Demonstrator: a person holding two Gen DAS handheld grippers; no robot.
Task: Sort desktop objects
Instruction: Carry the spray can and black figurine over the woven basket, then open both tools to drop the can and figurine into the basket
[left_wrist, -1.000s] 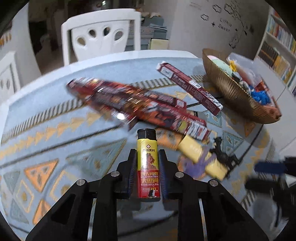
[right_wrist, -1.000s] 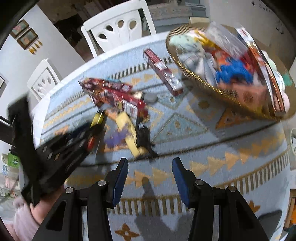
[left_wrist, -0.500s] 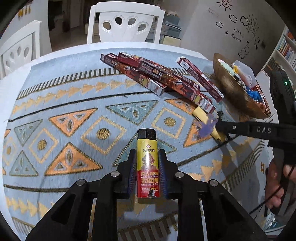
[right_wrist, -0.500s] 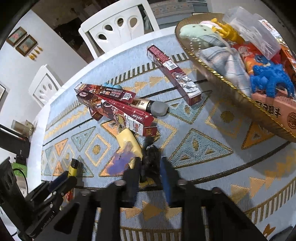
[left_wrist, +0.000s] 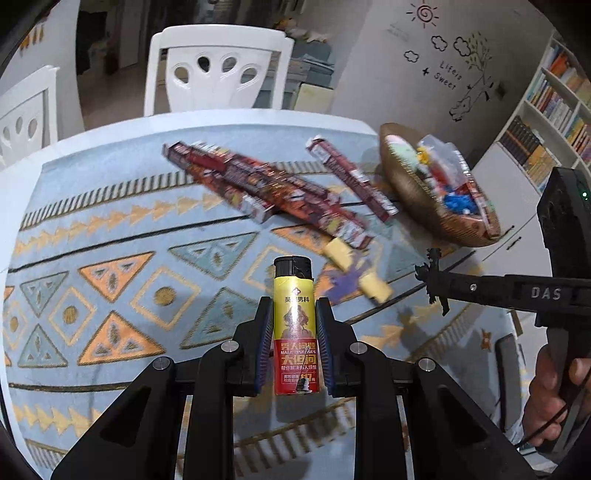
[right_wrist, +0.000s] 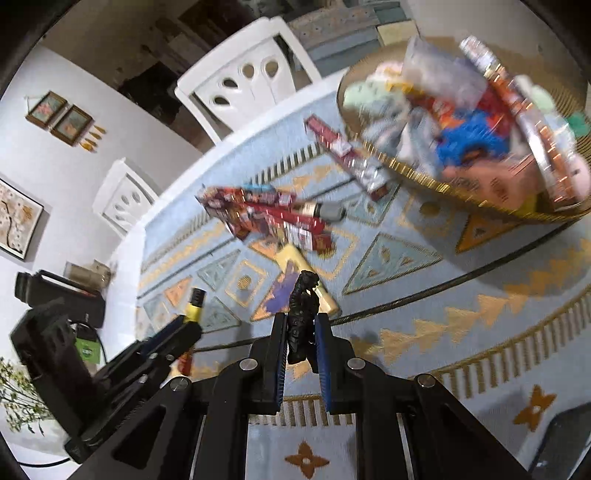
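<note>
Two grippers, both loaded. The left gripper (left_wrist: 294, 345) is clamped on a yellow lighter (left_wrist: 294, 325) with a black cap, standing upright between the blue pads at the bottom centre of the left wrist view. The right gripper (right_wrist: 301, 349) is pinched tight on a small black figure (right_wrist: 301, 314), which sticks up out of the jaws at lower centre of the right wrist view; both are lifted clear of the cloth.

Right behind the figure, on the patterned blue tablecloth (right_wrist: 461, 332), lies a yellow packet (right_wrist: 295, 264) with a purple print. Further up toward the middle there's a messy pile of long red boxes (right_wrist: 266, 216), pretty blurry, with a grey-capped tube (right_wrist: 325, 211) poking out its right end. One more red box (right_wrist: 347, 153) lies alone, its far end just beside the gold basket (right_wrist: 424, 177) in the upper right, which is stuffed with a blue toy, packets and wrappers.

White chairs (left_wrist: 218, 70) stand along the table's far edge at the top of the frame. A person's hand (left_wrist: 554, 395) grips the right gripper's handle at the lower right of the left view.
</note>
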